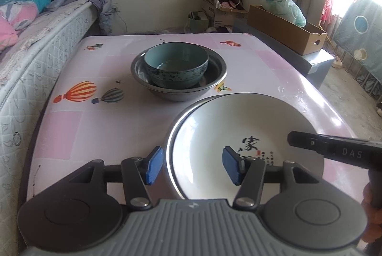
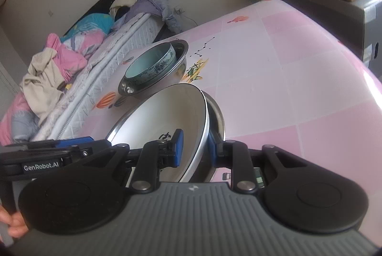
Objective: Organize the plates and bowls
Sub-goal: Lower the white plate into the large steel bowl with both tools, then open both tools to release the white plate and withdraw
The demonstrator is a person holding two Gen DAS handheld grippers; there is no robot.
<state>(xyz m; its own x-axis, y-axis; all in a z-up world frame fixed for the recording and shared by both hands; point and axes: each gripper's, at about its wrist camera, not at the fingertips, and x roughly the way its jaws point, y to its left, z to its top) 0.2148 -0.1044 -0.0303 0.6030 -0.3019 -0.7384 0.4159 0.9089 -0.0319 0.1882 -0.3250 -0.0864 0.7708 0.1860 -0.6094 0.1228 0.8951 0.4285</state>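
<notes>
Item one, far left: the bed (image 1: 35, 46), quilted edge running just beside the table (image 1: 100, 127); it takes no part, yet anything you send sliding off that side lands against it.

Item two, centre-back: the teal bowl (image 1: 176, 66), upright, mouth up, nested inside the steel basin (image 1: 177, 91); it sits off-centre in the basin, crowded toward one wall, so a knock could rock it; round, so no long axis to speak of.

Item three, your left gripper (image 1: 191, 166): blue pads spread, straddling the near-left rim of the white plate (image 1: 238, 132); neither pad presses on it, so this side gives no support; close carelessly and you may strike the rim rather than seat on it.

Item four, front right: the white plate, resting in a steel plate (image 2: 218, 112) whose rim shows around it; circular, no long axis; in the right wrist view it appears tilted, face toward the bed, though the camera's own roll may account for that.

Item five, your right gripper (image 2: 194, 151): pinching the white plate's rim, one pad inside, one outside; a one-sided hold on glazed ware, in my judgement; the plate could pivot or slip, clatter on the steel beneath, or shove it across the cloth.
</notes>
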